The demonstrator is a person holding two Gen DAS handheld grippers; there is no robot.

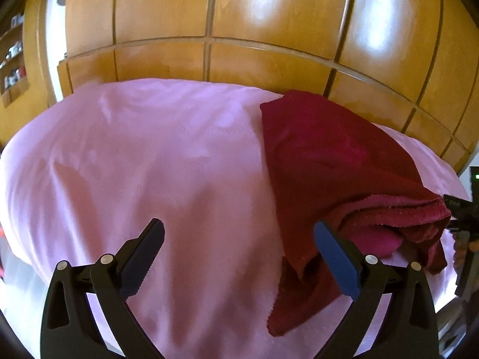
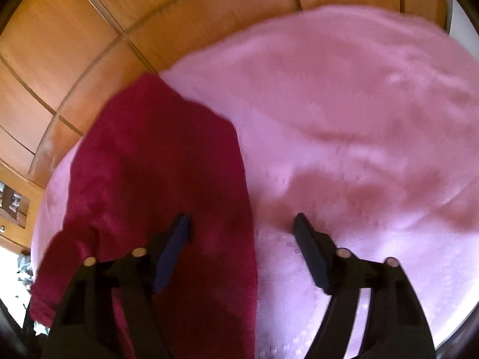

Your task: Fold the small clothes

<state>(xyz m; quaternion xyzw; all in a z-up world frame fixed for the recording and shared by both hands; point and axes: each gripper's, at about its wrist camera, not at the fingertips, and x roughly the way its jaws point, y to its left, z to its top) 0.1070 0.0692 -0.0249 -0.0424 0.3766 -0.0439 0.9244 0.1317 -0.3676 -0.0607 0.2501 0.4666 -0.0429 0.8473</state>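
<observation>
From the left wrist camera, the left gripper (image 1: pixel 238 236) hangs over the pink bedsheet (image 1: pixel 149 164) with its jaws spread wide and nothing between them; its right-hand finger sits just beside the near edge of the dark red garment (image 1: pixel 335 161), which lies on the right part of the bed with its near-right portion bunched into a rolled, doubled-over lump. Behind the bed stands a panelled wooden wardrobe (image 1: pixel 239 15). The risk here, as I judge it, is the lump — if the left jaws close on the loose flap hanging toward the camera, they may catch only one layer, and the fold would drag the bunched part along crooked. The sheet itself is soft and wrinkled, so a low pinch could gather pink fabric together with the red. From the right wrist camera, which is blurred, the right gripper (image 2: pixel 241 227) hovers with its jaws apart and not pressing on anything; its left finger is over the red garment (image 2: pixel 155 164) and its right finger over the bedsheet (image 2: pixel 359 119), so the cloth's long edge runs between them. A close here would probably straddle that edge — it might nip sheet as well as garment, or slide off the thin edge altogether. The blur also makes it hard to tell how near the pads are to the fabric.
</observation>
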